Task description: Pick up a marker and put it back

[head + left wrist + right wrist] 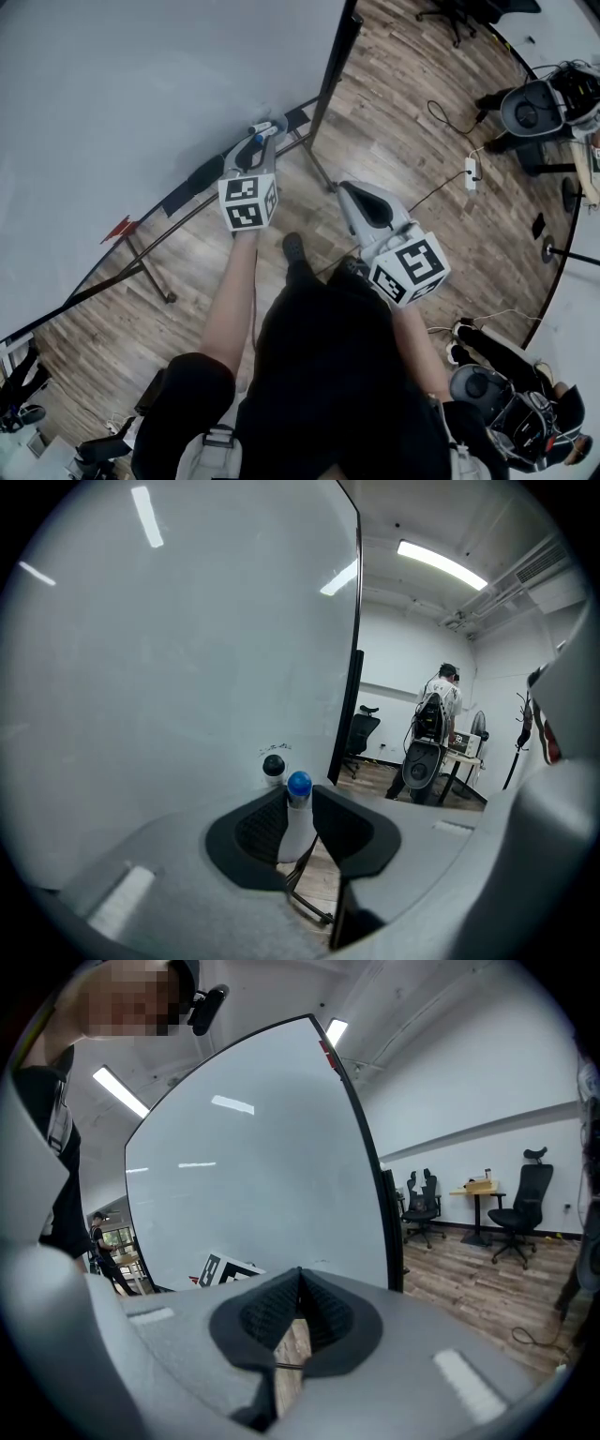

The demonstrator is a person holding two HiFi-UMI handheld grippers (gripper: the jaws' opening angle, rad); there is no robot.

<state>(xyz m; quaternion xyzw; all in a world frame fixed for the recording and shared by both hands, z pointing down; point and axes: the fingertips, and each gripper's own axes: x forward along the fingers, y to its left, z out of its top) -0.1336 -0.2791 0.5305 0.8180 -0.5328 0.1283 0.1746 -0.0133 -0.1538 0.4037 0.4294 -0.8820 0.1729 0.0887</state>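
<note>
A white marker with a blue cap [298, 810] stands between the jaws of my left gripper [300, 806], which is shut on its barrel. A second marker with a black cap [273, 766] sits just beyond it, against the whiteboard [169, 667]. In the head view the left gripper [257, 150] reaches to the whiteboard's [141, 94] lower edge, where both markers [266, 127] show. My right gripper [349, 192] hangs to the right, away from the board, shut on nothing. In the right gripper view its pads [300, 1288] meet with nothing between them.
The whiteboard's black stand legs [150, 272] spread over the wood floor. A power strip [472, 172] and cables lie at the right. Office chairs [518, 1199] and a desk stand far off. A person [441, 700] stands by equipment at the back.
</note>
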